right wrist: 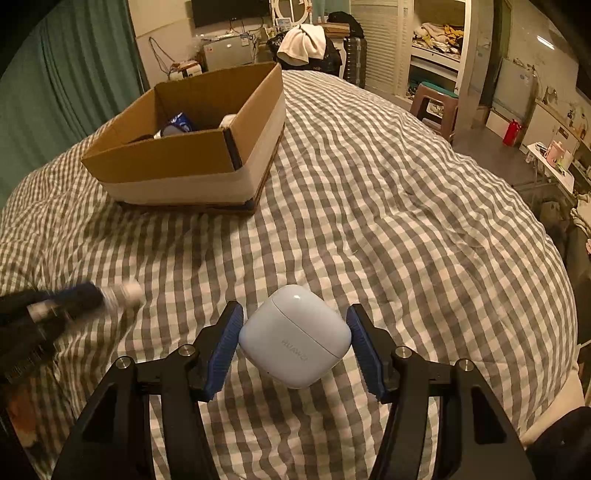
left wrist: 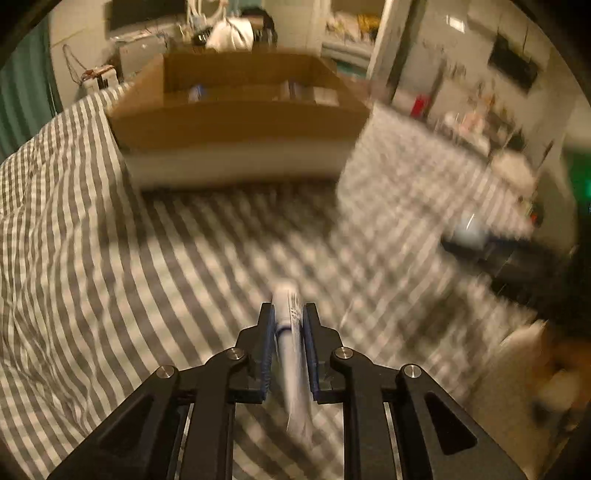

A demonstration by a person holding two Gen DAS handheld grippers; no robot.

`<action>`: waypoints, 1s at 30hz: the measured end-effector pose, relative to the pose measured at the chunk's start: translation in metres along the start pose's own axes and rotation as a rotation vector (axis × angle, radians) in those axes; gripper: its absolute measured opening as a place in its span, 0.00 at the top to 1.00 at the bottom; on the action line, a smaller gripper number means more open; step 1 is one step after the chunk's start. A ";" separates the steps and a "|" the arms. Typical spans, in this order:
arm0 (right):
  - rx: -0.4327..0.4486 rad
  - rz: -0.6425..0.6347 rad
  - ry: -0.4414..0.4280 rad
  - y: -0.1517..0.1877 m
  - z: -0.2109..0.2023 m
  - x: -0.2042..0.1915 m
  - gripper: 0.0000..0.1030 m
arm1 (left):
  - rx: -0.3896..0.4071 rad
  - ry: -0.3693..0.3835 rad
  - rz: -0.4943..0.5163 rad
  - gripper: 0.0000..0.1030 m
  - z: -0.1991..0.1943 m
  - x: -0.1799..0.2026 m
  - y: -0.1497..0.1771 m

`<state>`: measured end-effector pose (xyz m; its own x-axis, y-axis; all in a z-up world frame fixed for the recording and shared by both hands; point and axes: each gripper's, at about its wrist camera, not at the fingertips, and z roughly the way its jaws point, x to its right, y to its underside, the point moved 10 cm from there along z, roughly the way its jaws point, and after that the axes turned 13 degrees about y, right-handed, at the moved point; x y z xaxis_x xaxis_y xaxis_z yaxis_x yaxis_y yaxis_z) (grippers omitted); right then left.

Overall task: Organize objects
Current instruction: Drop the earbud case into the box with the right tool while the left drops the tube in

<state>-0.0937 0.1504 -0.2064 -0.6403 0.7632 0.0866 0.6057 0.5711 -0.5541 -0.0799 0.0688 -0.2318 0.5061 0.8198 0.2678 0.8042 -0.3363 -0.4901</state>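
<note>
left gripper [left wrist: 288, 332] squeezing white tube [left wrist: 291, 325] | right gripper [right wrist: 295, 343] pinching earbud case [right wrist: 294, 336] | box [right wrist: 192, 155] sitting ahead

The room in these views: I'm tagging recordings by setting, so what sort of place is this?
Most likely a lived-in bedroom. The work surface is a bed under a gingham duvet, with an open closet of folded linens and a teal curtain behind it.

both wrist views look steeply down, close over the checked bedspread [right wrist: 369, 206], sharing the cardboard box [left wrist: 236, 122].
</note>
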 end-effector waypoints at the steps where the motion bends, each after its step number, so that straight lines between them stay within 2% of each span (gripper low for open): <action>1: 0.000 0.000 0.001 0.000 0.000 0.000 0.43 | -0.034 -0.020 0.010 0.85 0.009 -0.001 0.008; 3: 0.003 0.004 0.002 0.000 0.000 0.001 0.43 | -0.040 -0.040 0.027 0.85 0.016 -0.002 0.012; 5: 0.003 0.009 0.001 0.000 0.000 0.001 0.43 | -0.045 -0.022 0.012 0.83 0.016 -0.003 0.010; 10: -0.001 0.002 0.002 0.001 0.000 -0.001 0.43 | -0.117 0.011 -0.046 0.82 0.030 -0.012 0.026; 18: 0.003 0.013 -0.011 -0.002 -0.007 -0.005 0.43 | -0.062 -0.010 -0.017 0.83 0.002 -0.008 0.014; 23: 0.053 0.004 -0.061 -0.026 -0.032 -0.019 0.43 | 0.026 -0.045 0.022 0.83 -0.036 -0.013 -0.035; 30: 0.190 -0.045 -0.162 -0.091 -0.080 -0.060 0.43 | 0.191 -0.096 0.040 0.83 -0.100 -0.038 -0.121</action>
<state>-0.0731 0.0768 -0.0948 -0.7417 0.6707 -0.0106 0.4845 0.5248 -0.6999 -0.1647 0.0318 -0.0994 0.4966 0.8513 0.1693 0.7058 -0.2825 -0.6496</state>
